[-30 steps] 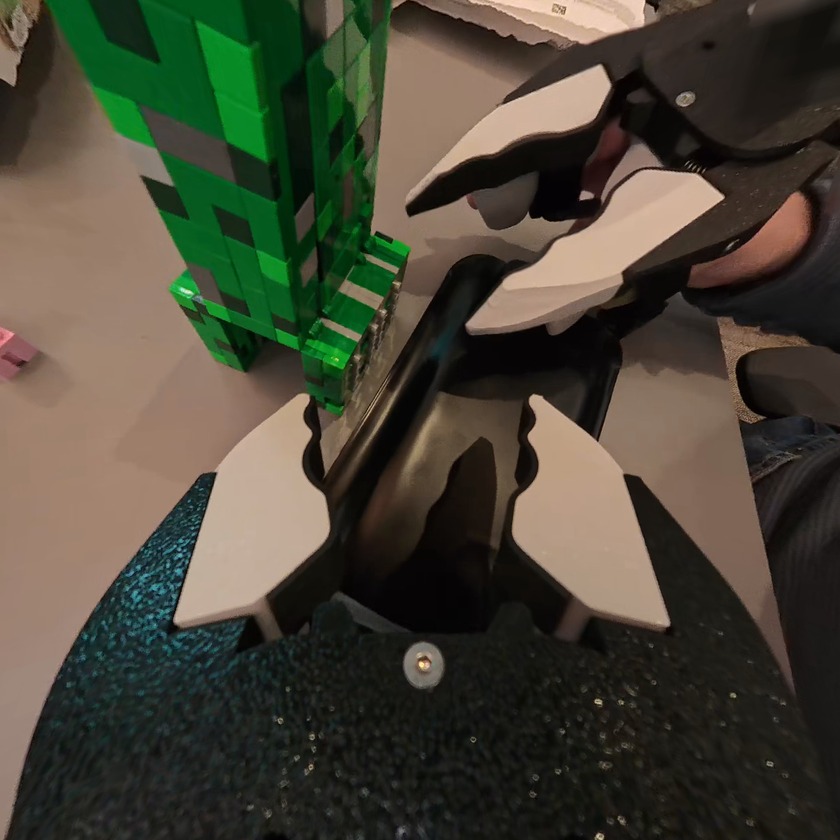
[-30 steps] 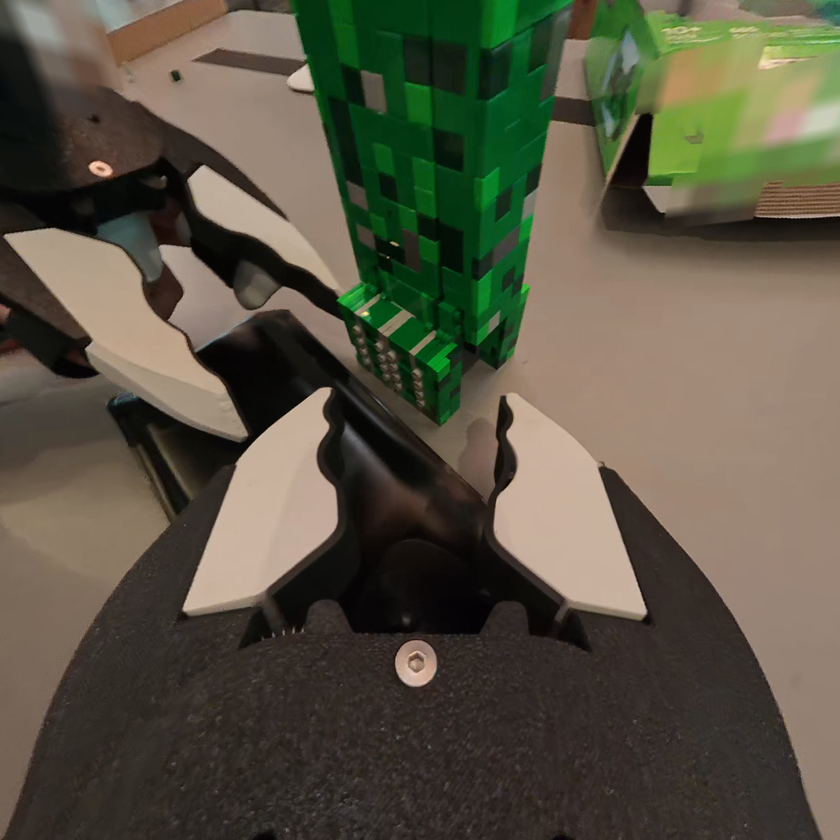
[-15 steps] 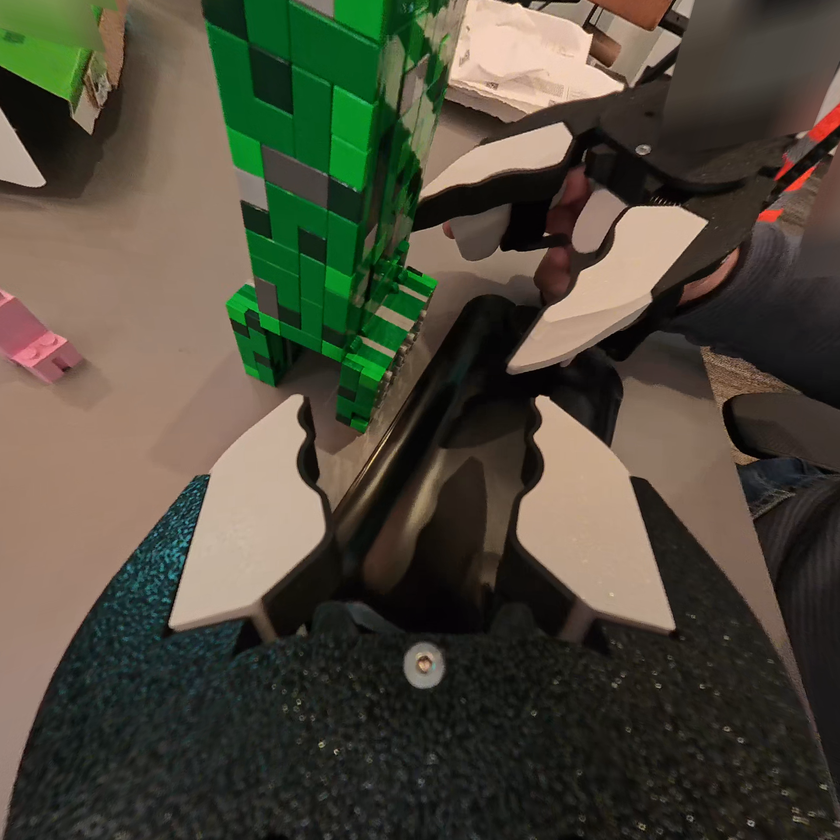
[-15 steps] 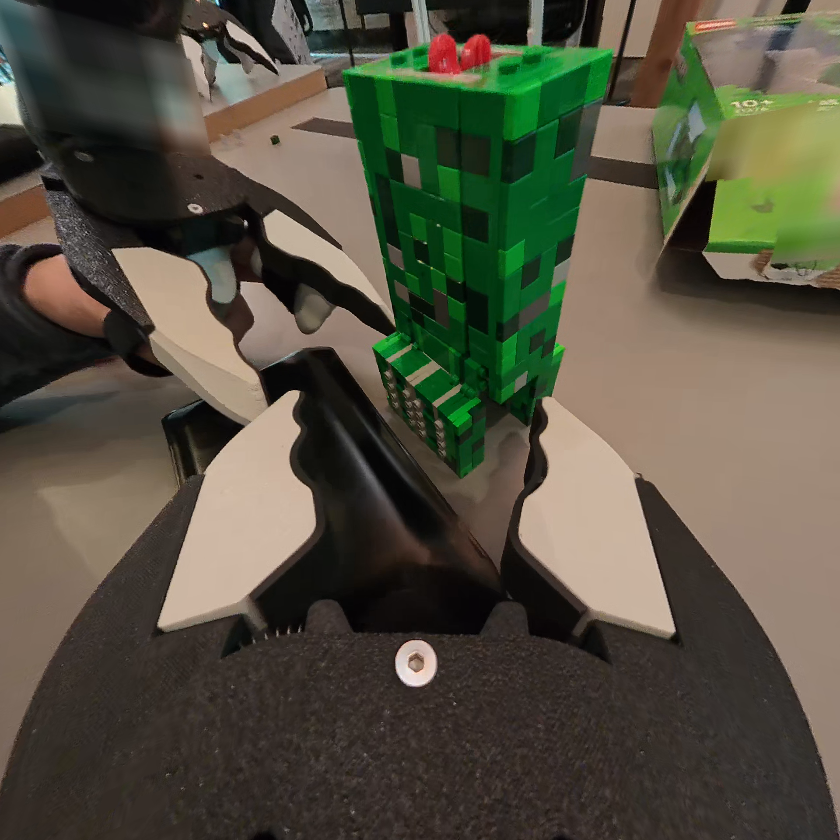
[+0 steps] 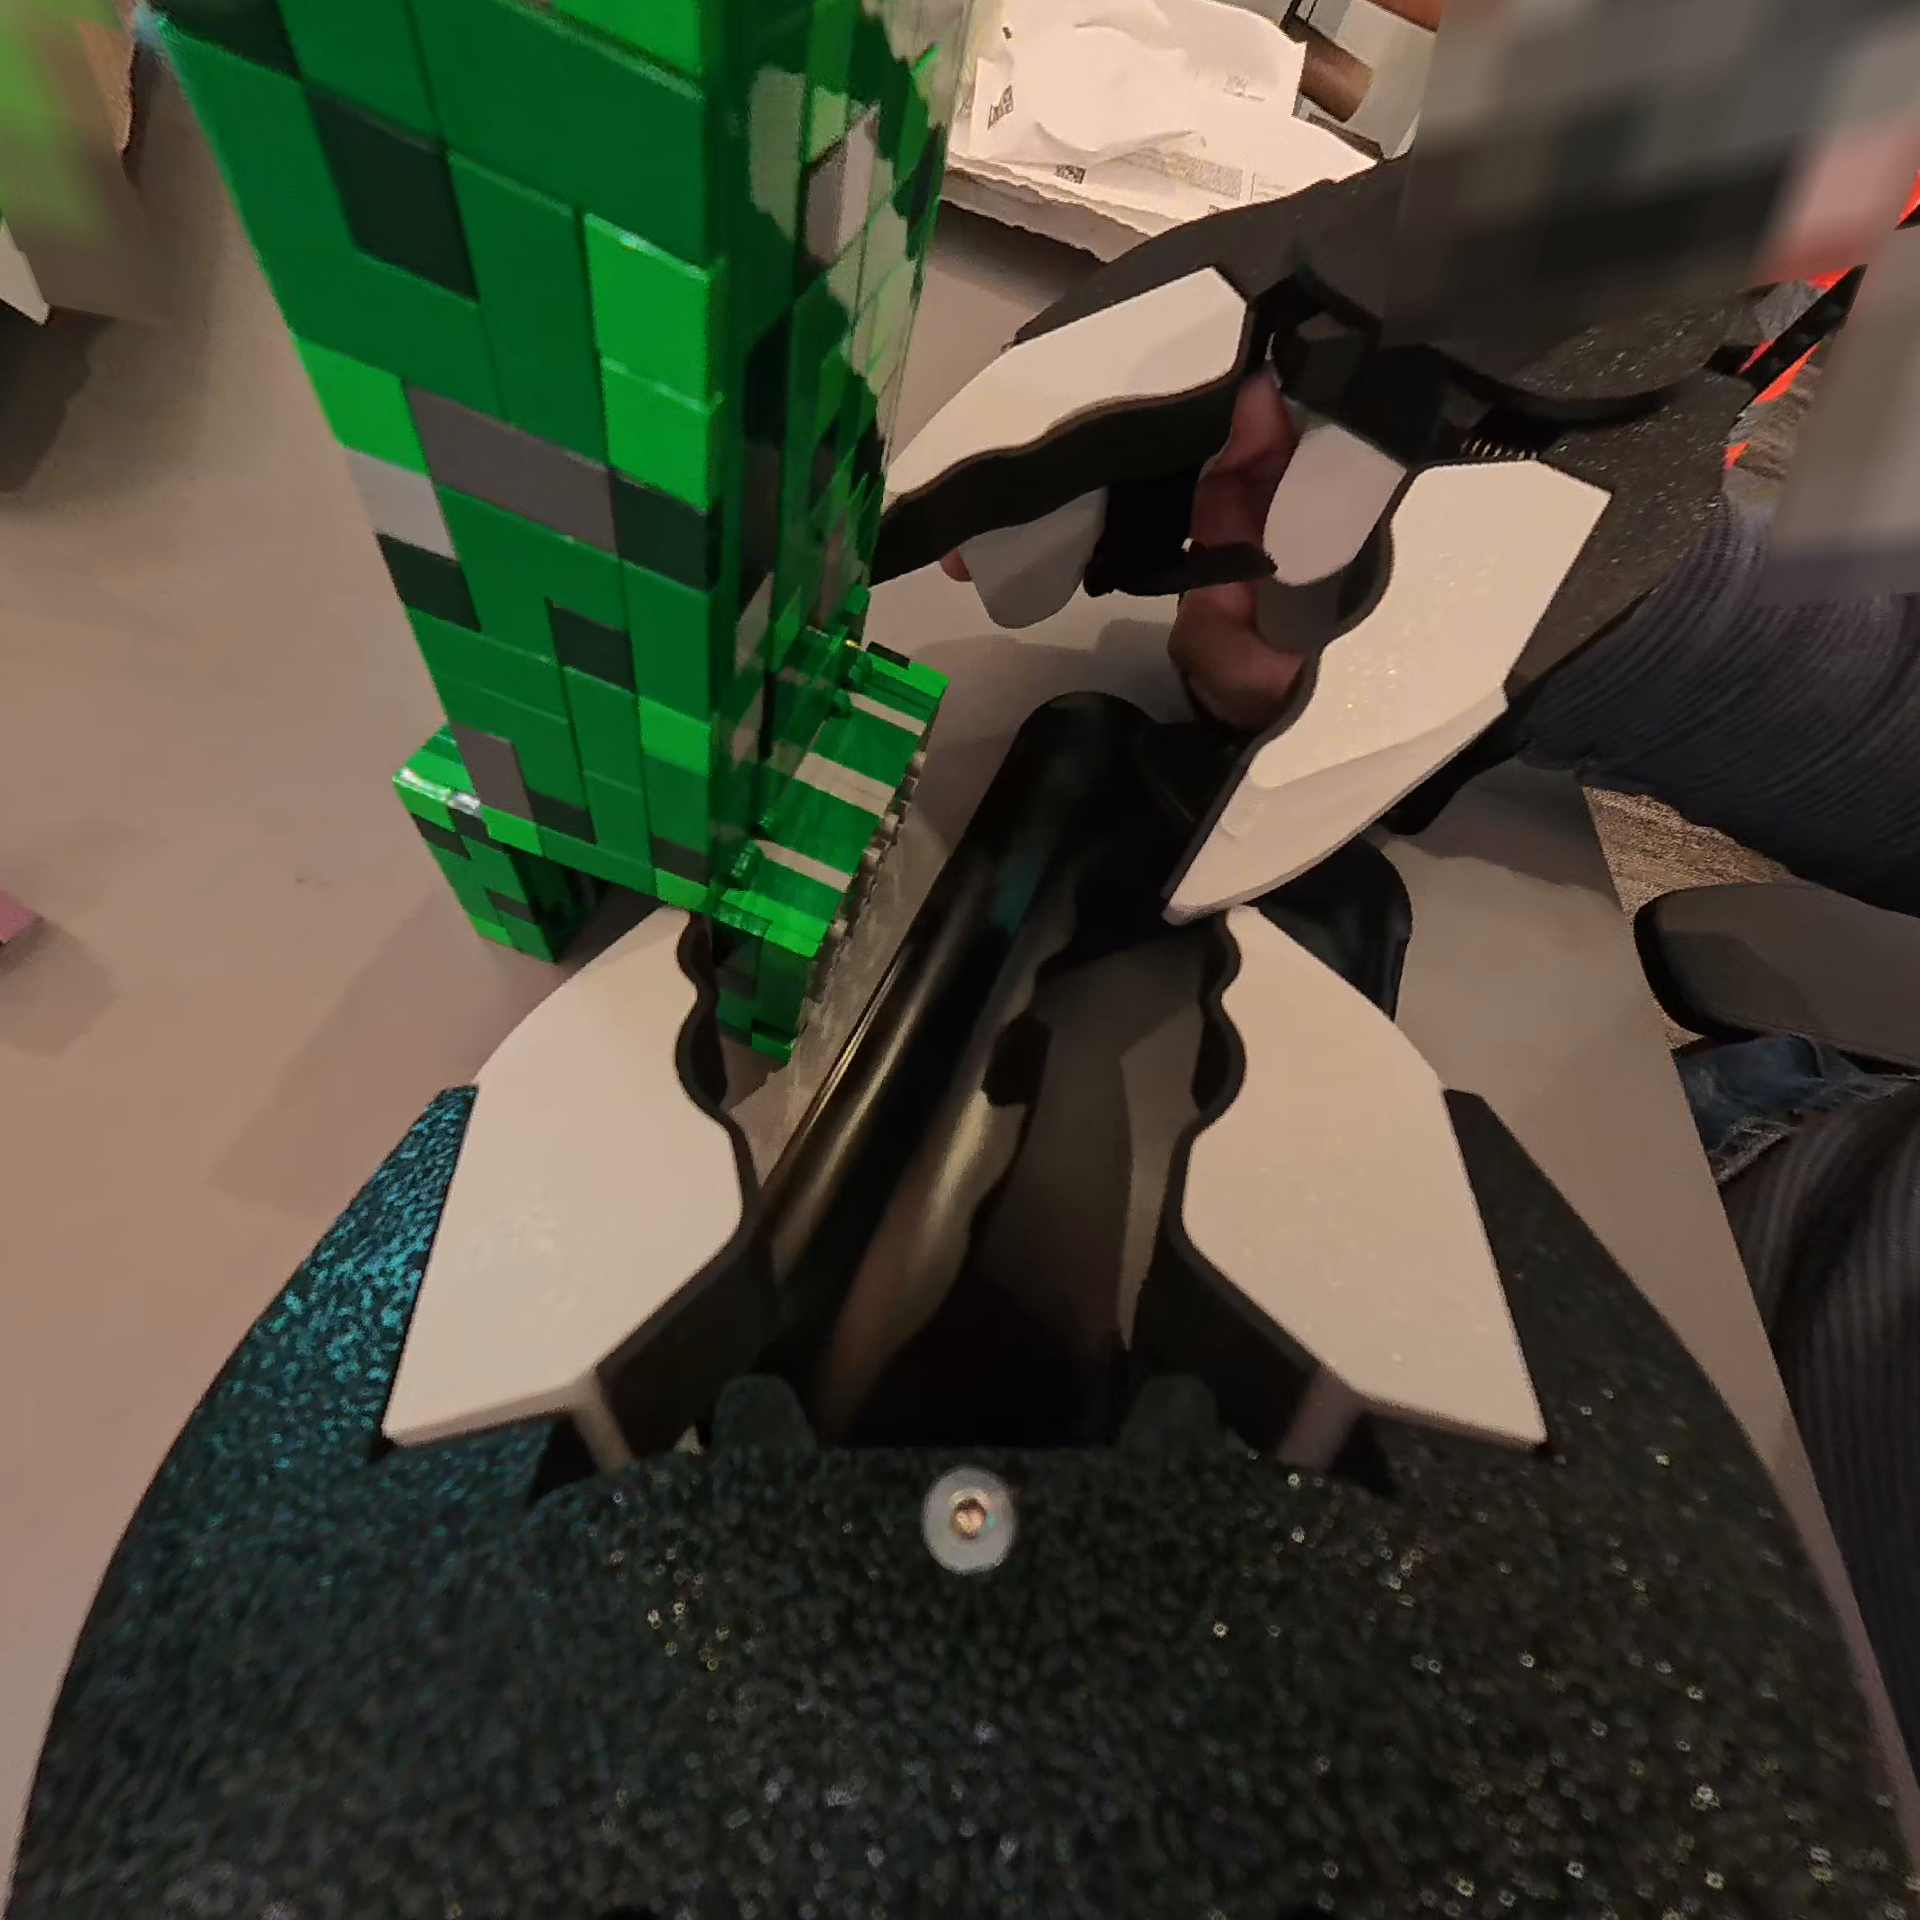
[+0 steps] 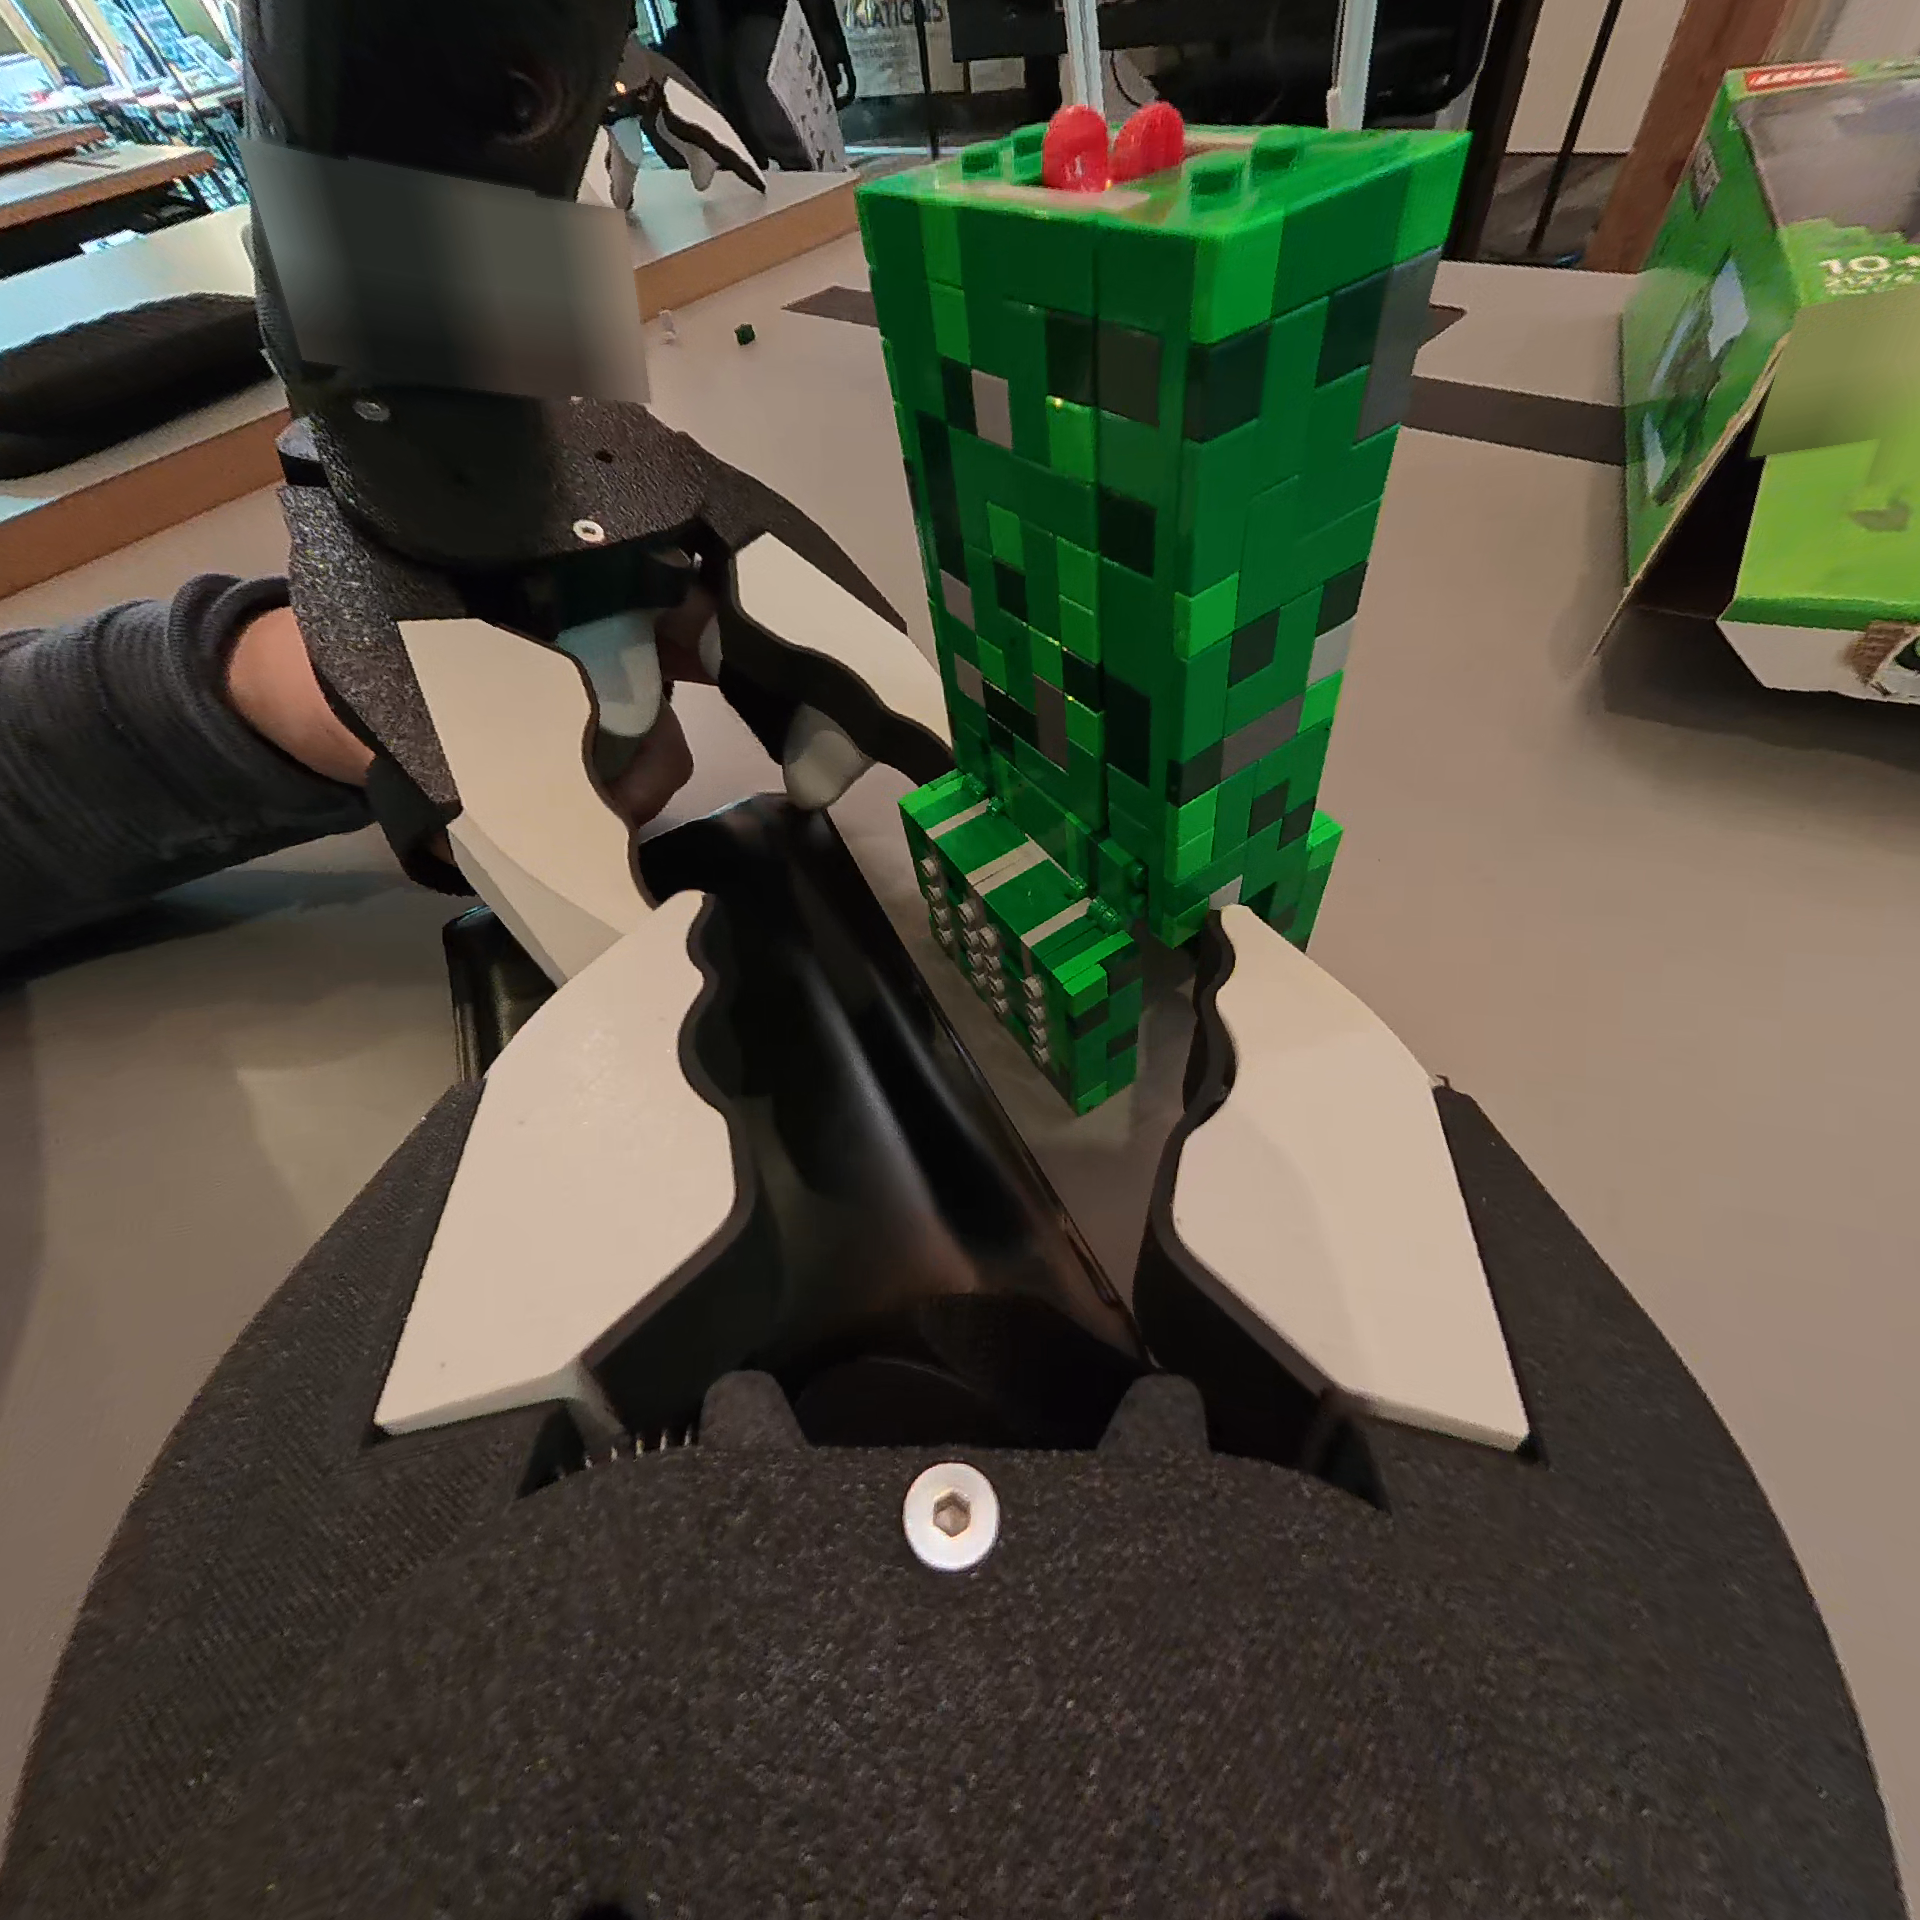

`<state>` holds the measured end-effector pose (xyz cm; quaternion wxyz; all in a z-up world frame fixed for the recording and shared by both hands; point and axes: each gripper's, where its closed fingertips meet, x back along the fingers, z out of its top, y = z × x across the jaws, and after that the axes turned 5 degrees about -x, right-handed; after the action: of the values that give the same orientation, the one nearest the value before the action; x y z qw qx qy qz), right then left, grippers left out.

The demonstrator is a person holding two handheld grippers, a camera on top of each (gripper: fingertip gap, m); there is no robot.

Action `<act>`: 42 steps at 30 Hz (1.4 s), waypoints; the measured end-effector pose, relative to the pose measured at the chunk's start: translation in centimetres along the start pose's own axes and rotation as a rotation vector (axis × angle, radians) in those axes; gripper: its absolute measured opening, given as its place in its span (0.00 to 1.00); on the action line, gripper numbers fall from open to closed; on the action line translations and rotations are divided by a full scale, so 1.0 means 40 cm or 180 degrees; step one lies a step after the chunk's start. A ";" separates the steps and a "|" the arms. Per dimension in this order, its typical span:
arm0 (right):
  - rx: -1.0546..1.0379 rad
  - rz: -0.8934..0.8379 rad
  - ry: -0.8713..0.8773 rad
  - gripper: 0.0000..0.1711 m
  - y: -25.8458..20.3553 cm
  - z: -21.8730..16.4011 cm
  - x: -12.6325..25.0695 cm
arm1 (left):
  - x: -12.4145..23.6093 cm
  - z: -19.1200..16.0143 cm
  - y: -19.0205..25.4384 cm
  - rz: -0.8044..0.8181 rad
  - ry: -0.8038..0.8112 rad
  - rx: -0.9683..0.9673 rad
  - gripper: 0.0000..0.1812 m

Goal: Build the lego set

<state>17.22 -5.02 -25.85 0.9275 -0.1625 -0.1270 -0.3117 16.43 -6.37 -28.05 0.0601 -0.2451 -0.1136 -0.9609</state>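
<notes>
A tall green Lego tower (image 5: 582,436) of green, dark and grey tiles stands on the grey table; the right wrist view shows it whole (image 6: 1143,499), with two red pieces (image 6: 1107,145) on top and studded feet at its base. A black tray (image 5: 914,1039) lies right beside its feet (image 6: 862,1060). My left gripper (image 5: 956,935) is open and empty over the tray, its left fingertip near the tower's foot. My right gripper (image 6: 961,914) is open and empty over the tray's other end. Each gripper shows in the other's view, right (image 5: 1039,727) and left (image 6: 738,862).
A green Lego box (image 6: 1818,436) lies open at the right. White paper bags (image 5: 1122,125) lie behind the tower. A small dark green piece (image 6: 743,332) sits far back on the table. A person's sleeve (image 5: 1714,707) and a chair (image 5: 1787,966) are at the table's right edge. The tips of both grippers are at nearly the same place.
The right gripper has drawn back and tilted up, so the tower's top now shows. The left gripper has shifted nearer the tower's foot. Both stay open.
</notes>
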 end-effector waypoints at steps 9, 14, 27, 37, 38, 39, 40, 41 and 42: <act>0.0032 0.0334 0.0010 0.53 -0.004 0.007 0.011 | 0.072 0.067 -0.104 0.0323 0.0233 -0.0381 0.40; 0.0026 0.0800 -0.0081 0.53 -0.006 0.006 0.022 | 0.025 0.072 -0.113 0.0083 -0.0044 -0.0868 0.43; 0.0059 0.0794 -0.0044 0.00 0.131 0.032 0.044 | 0.089 0.031 -0.133 -0.0158 0.0080 -0.0647 0.06; 0.0236 0.1055 -0.0402 0.00 0.111 0.006 0.012 | 0.060 0.039 -0.131 -0.0039 0.0097 -0.0743 0.00; 0.0230 0.1068 -0.0387 0.00 0.110 0.008 0.014 | 0.061 0.041 -0.129 -0.0050 0.0124 -0.0736 0.00; 0.0222 0.1082 -0.0370 0.00 0.110 0.009 0.014 | 0.061 0.043 -0.128 -0.0060 0.0139 -0.0729 0.00; 0.0216 0.1090 -0.0367 0.00 0.109 0.009 0.015 | 0.061 0.044 -0.128 -0.0060 0.0142 -0.0733 0.00; 0.0217 0.1089 -0.0370 0.00 0.109 0.009 0.014 | 0.061 0.044 -0.129 -0.0053 0.0138 -0.0744 0.00; 0.0220 0.1086 -0.0372 0.00 0.109 0.009 0.013 | 0.061 0.044 -0.129 -0.0049 0.0133 -0.0757 0.00</act>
<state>20.27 -1.90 -26.31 0.9630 -0.1676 -0.1619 -0.1354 14.23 -1.09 -26.33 0.0256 -0.2297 0.0005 -0.9729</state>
